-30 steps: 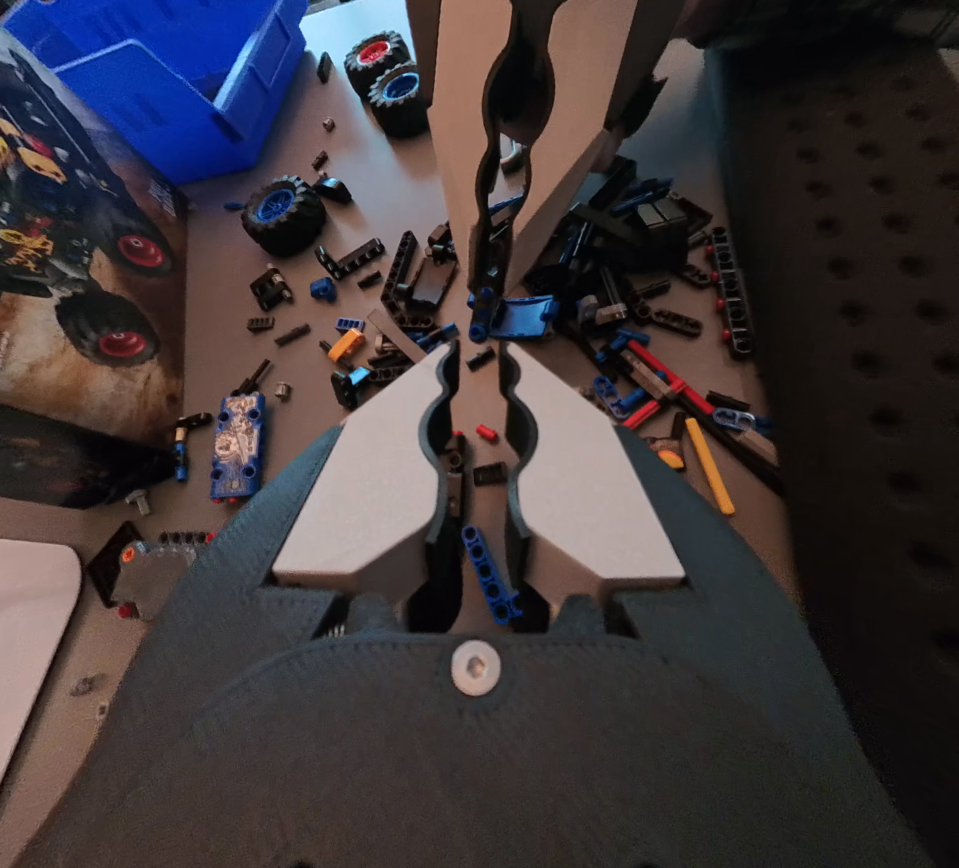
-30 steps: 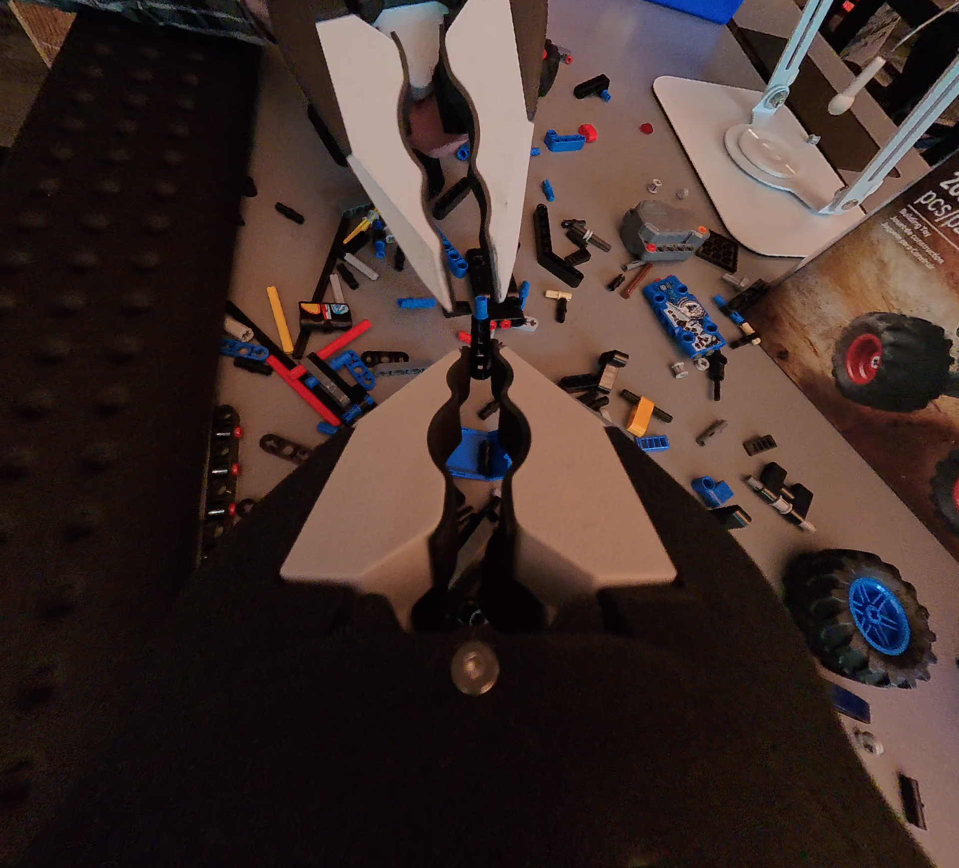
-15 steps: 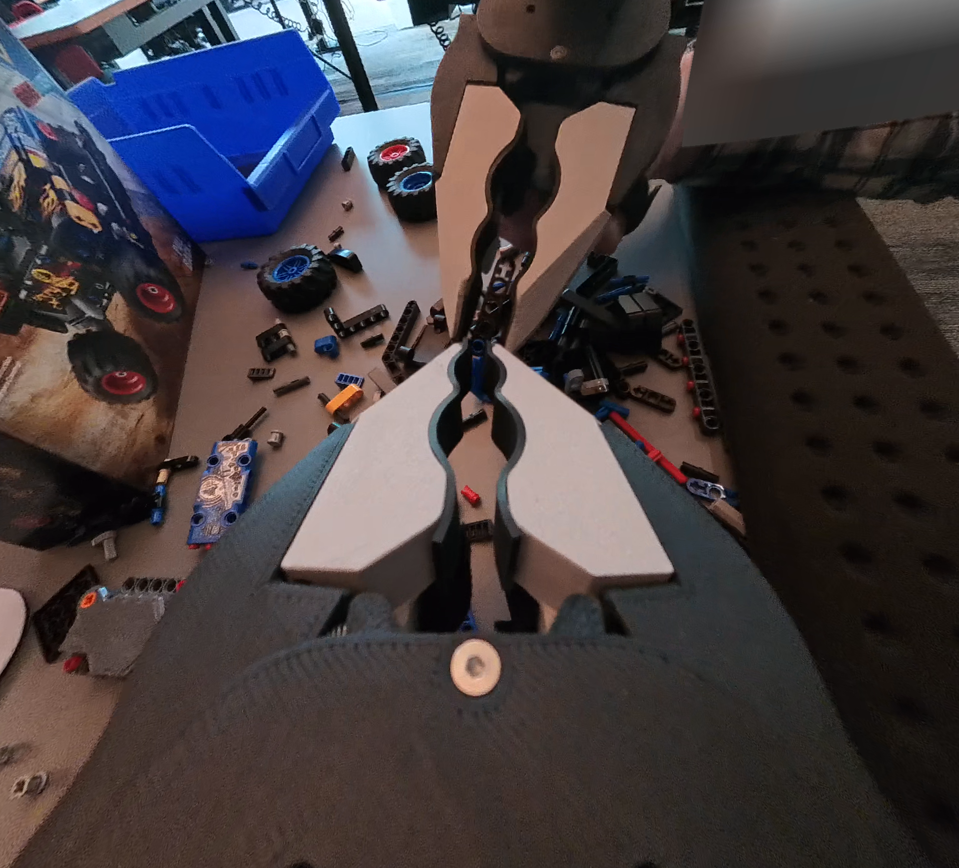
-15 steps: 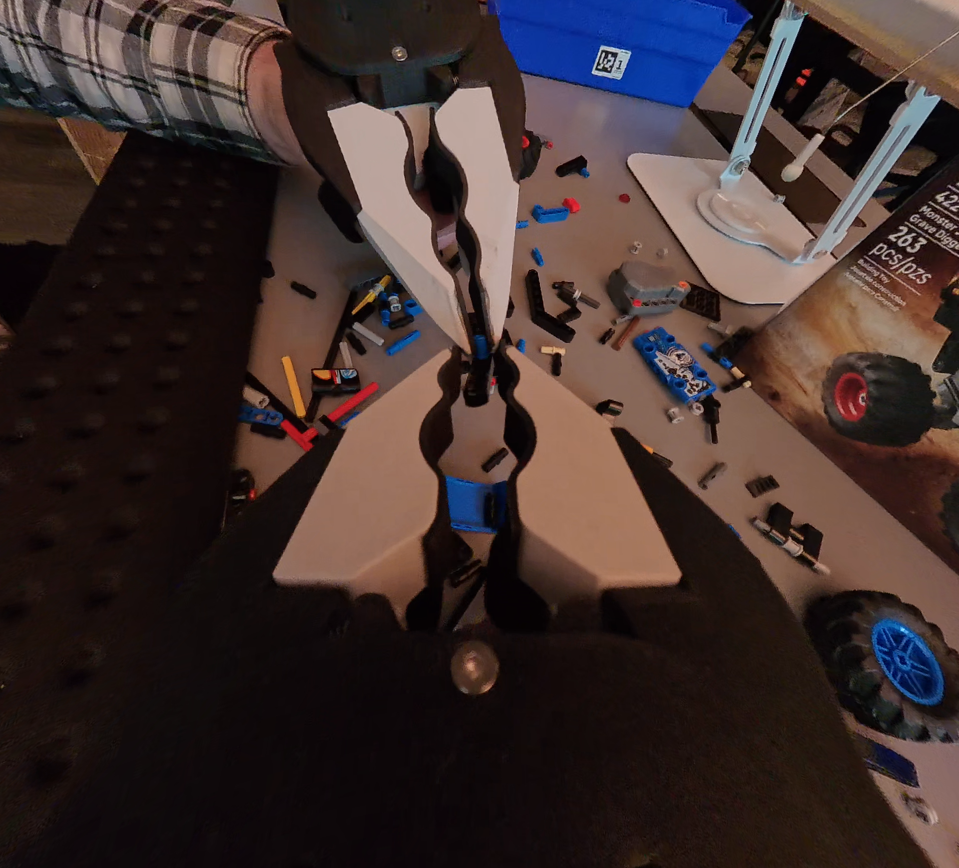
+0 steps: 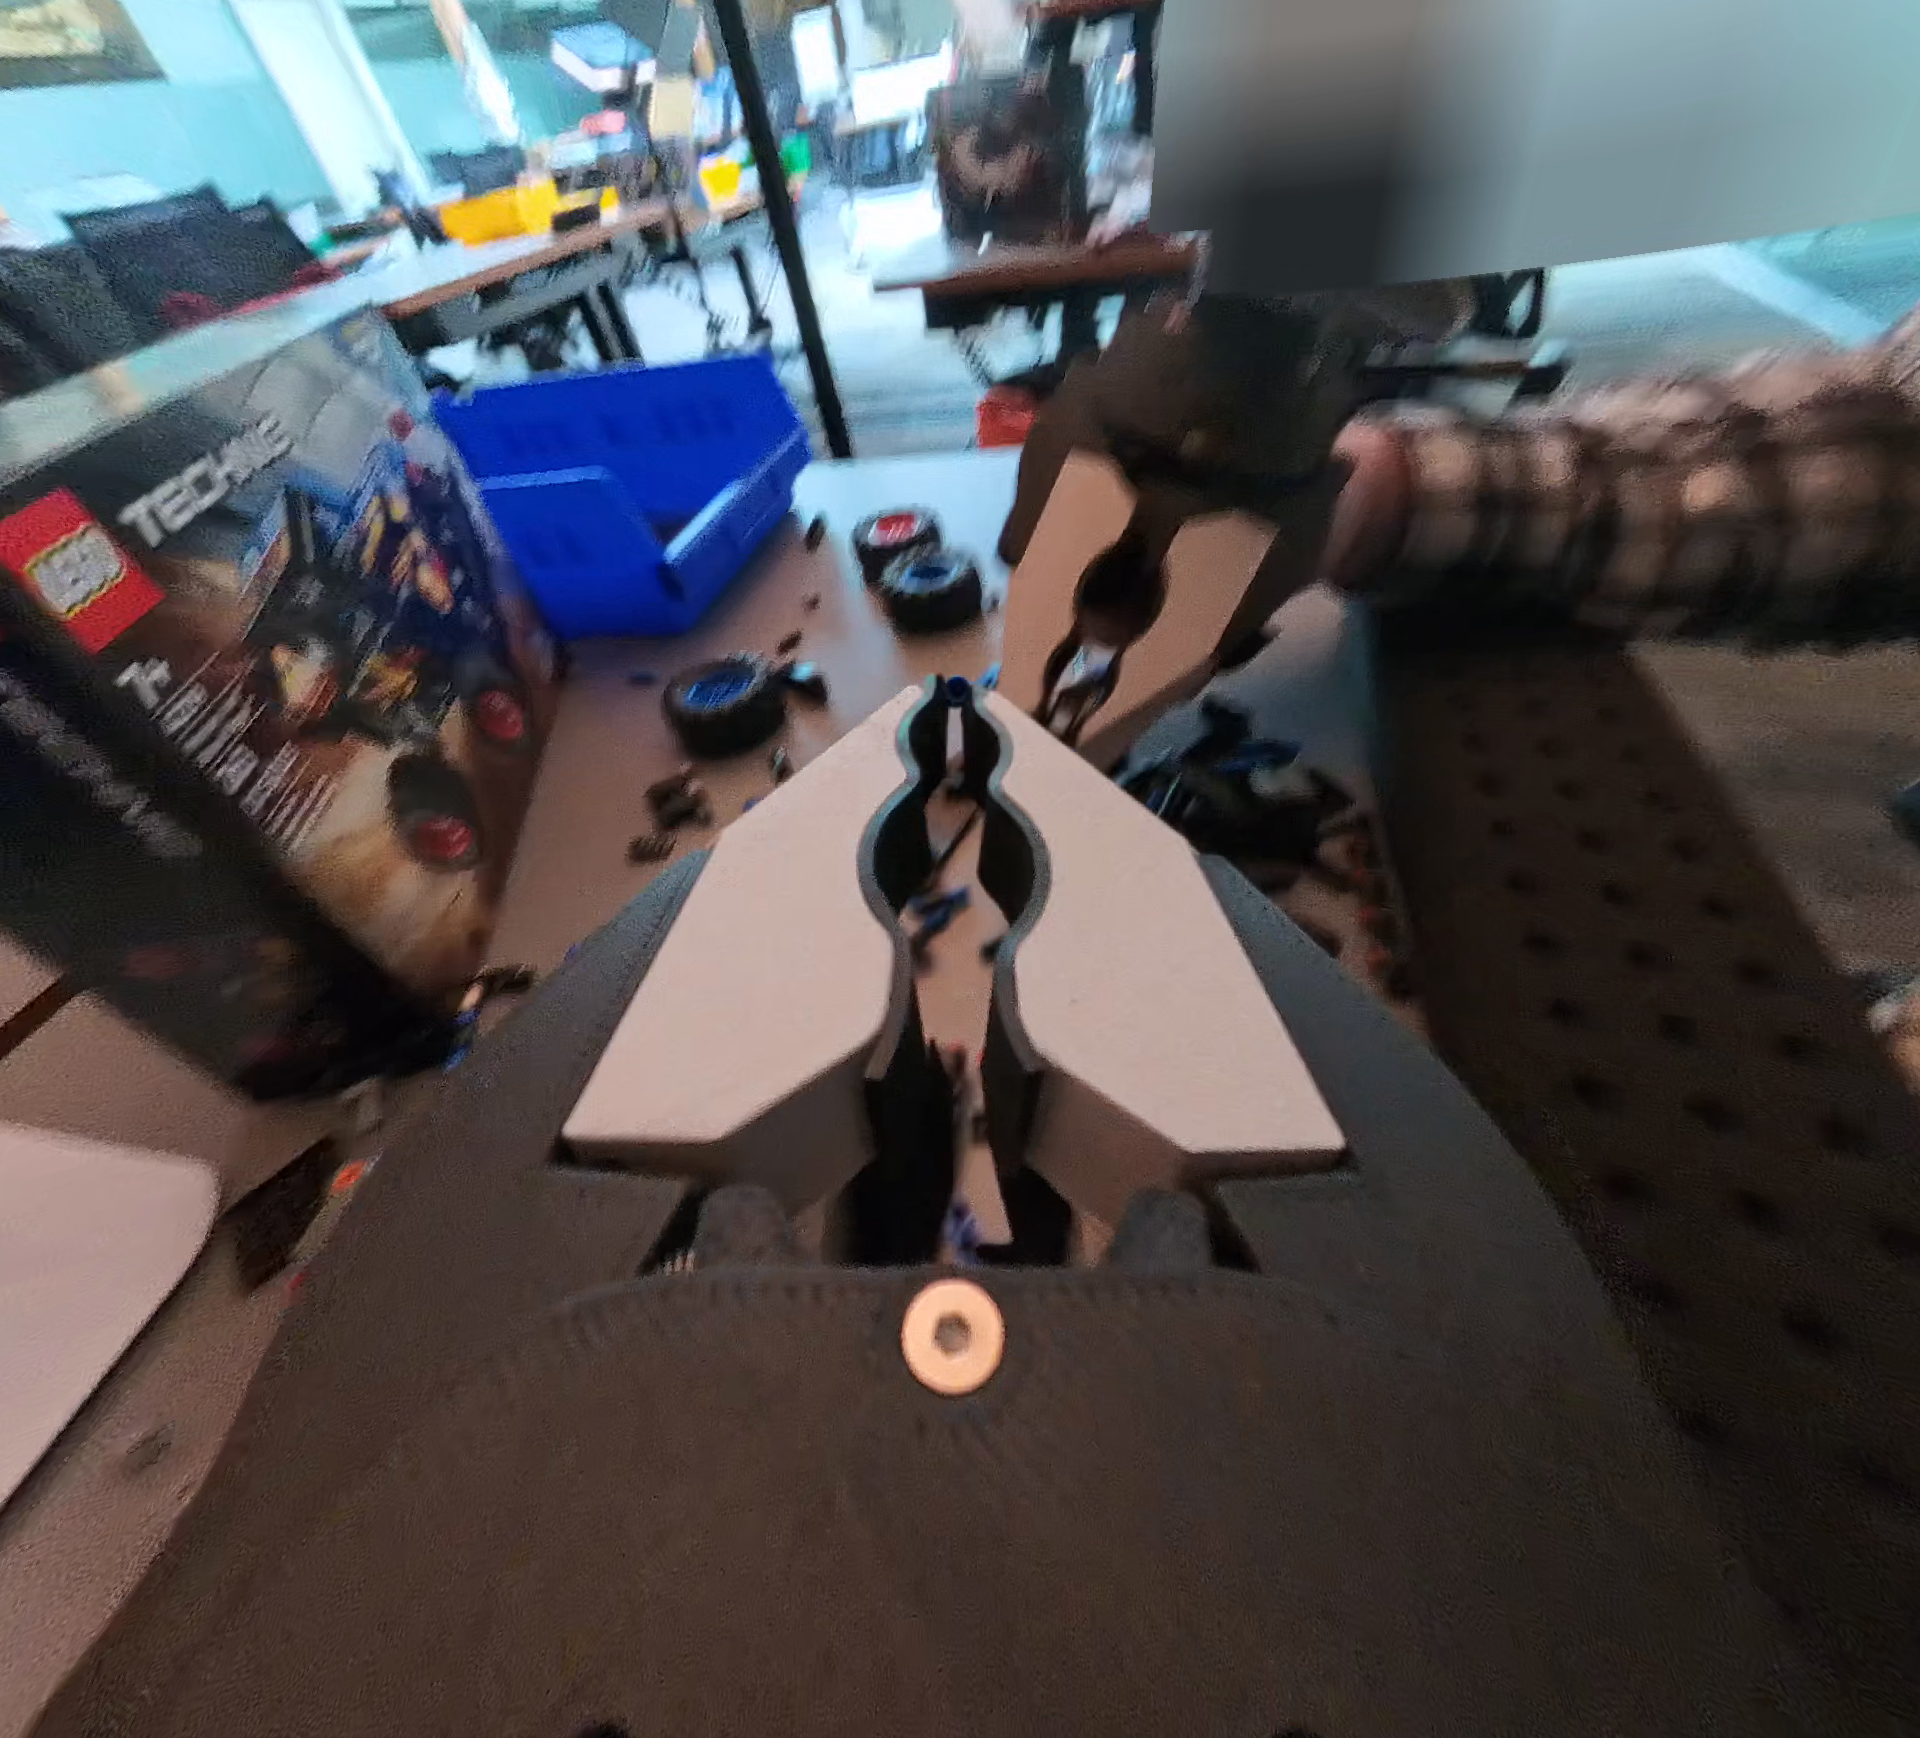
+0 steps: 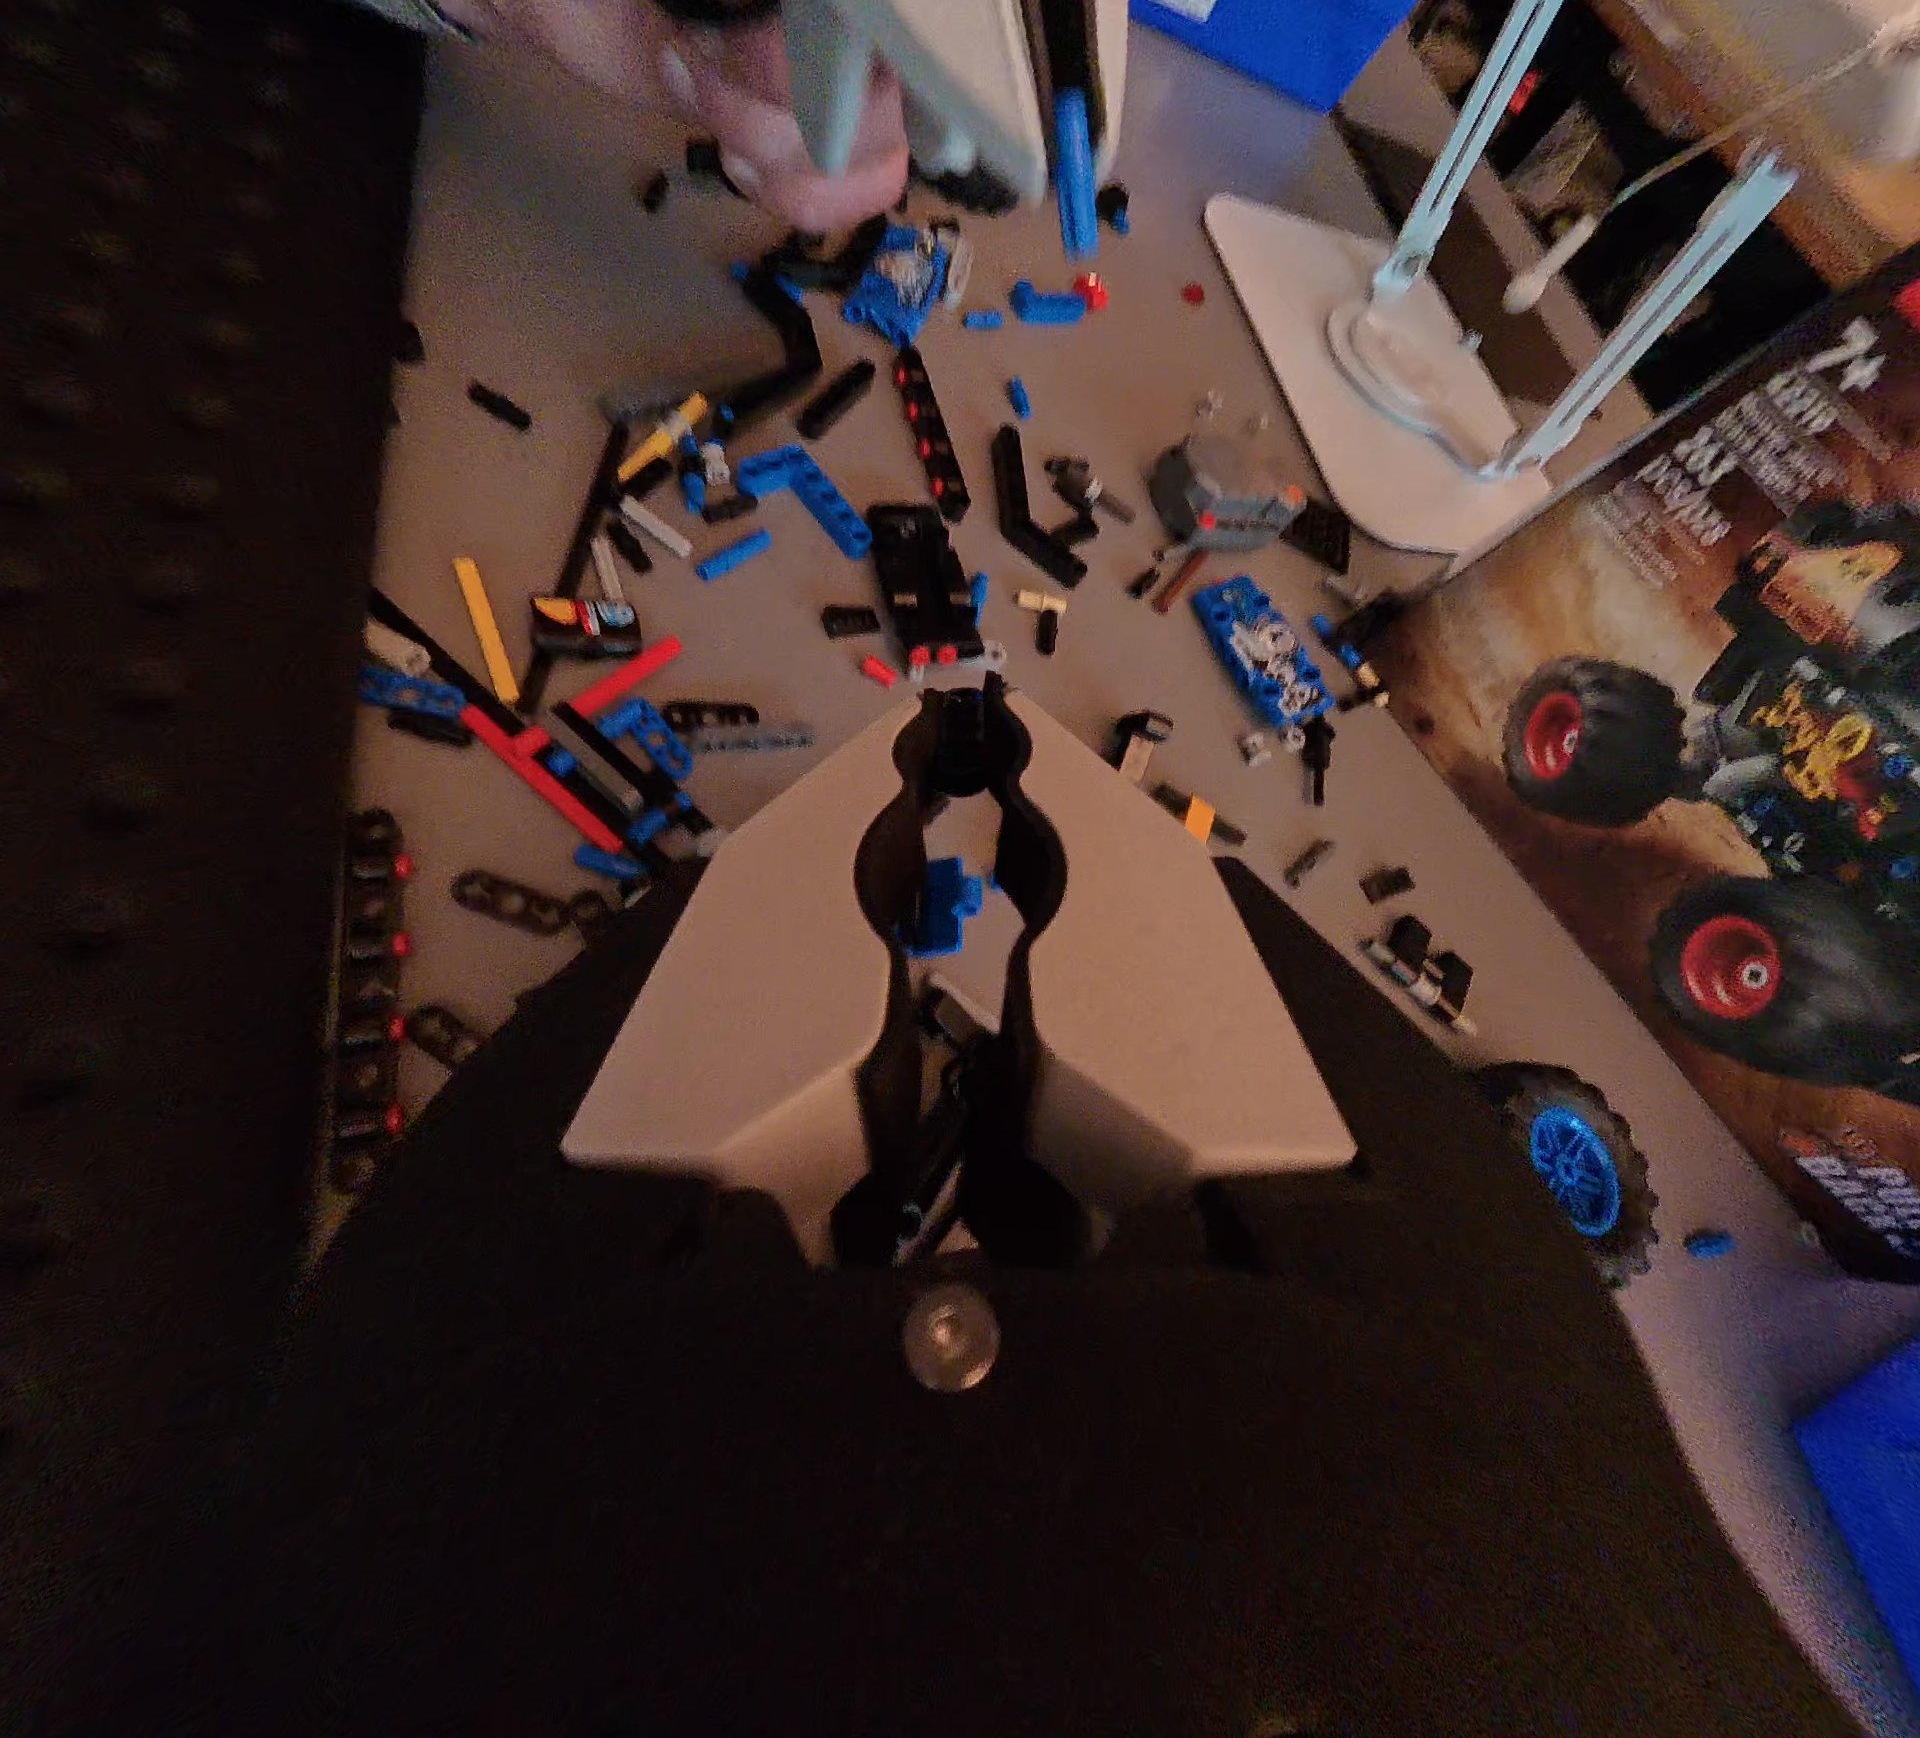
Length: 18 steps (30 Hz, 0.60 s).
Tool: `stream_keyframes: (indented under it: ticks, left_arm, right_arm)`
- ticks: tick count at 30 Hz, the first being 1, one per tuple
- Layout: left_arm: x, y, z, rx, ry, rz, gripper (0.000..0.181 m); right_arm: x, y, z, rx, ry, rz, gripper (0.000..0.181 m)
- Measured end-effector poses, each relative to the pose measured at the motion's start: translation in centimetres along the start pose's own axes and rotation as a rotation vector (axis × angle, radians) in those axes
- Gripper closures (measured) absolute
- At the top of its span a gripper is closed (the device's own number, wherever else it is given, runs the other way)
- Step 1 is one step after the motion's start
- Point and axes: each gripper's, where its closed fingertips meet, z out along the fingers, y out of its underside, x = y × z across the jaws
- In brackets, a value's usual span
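The bench [image 6: 1039, 130] is a pale grey top strewn with building-toy parts, with a dark perforated mat [image 6: 177, 462] along one side edge. A large printed toy box [image 6: 1714, 753] showing a monster truck stands along the opposite edge. A blue storage bin [image 5: 634, 493] sits at the far corner, and a white lamp base [image 6: 1382, 400] rests near the box.

The left tool [image 5: 951, 696] is held off the bench with its fingers nearly closed, pinching a small blue pin [image 5: 948, 689] at the very tips. In the right wrist view the same pin [image 6: 1075, 171] sticks down from that tool's fingertips, above the scattered parts.

The right tool [image 6: 961, 712] has its fingers drawn narrow around a small black piece [image 6: 961, 738] held just behind the tips. A plaid sleeve [image 5: 1662, 504] leads to the hand holding it.

A black tyre with a blue hub [image 6: 1574, 1169] lies near the box. Loose on the bench are a long red beam [image 6: 540, 774], a yellow axle [image 6: 485, 628], a bent blue beam [image 6: 810, 493], a grey motor block [image 6: 1216, 493] and a printed blue plate [image 6: 1262, 649]
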Motion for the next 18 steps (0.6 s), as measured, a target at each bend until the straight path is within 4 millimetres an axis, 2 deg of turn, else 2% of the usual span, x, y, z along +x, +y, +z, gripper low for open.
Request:
stream_keyframes:
  ticks: [1, 3, 5, 8, 11, 13, 15, 18]
  left_arm:
    - [0.0, 1.5, 0.2, -0.078, 0.001, 0.029, 0.181]
    - [1.4, 5.7, 0.9, -0.280, 0.101, 0.032, 0.180]
    - [1.3, 7.2, 1.1, -0.365, 0.093, 0.091, 0.180]
    - [1.7, 9.0, 1.4, -0.448, 0.106, 0.110, 0.179]
    - [1.9, 10.0, 1.5, -0.500, 0.110, 0.119, 0.159]
    - [1.7, 10.2, 1.5, -0.512, 0.104, 0.122, 0.151]
    - [1.5, 10.0, 1.5, -0.503, 0.092, 0.125, 0.148]
    - [0.8, 10.0, 1.5, -0.499, 0.062, 0.127, 0.143]
  right_arm:
    - [0.0, -0.4, 0.0, 0.015, 0.002, 0.002, 0.175]
    - [-0.3, 0.3, 0.2, -0.006, -0.028, 0.027, 0.176]
    - [-0.3, 1.2, 0.4, -0.020, -0.061, 0.077, 0.175]
    - [-0.6, 0.5, 0.1, 0.020, -0.090, 0.101, 0.176]
    - [-1.3, 1.5, 0.9, -0.043, -0.114, 0.091, 0.173]
    - [-1.7, 1.8, 1.4, -0.066, -0.139, 0.109, 0.159]
    - [-1.8, 2.3, 1.7, -0.094, -0.143, 0.111, 0.155]
    - [-1.3, 1.4, 1.1, -0.035, -0.138, 0.147, 0.155]
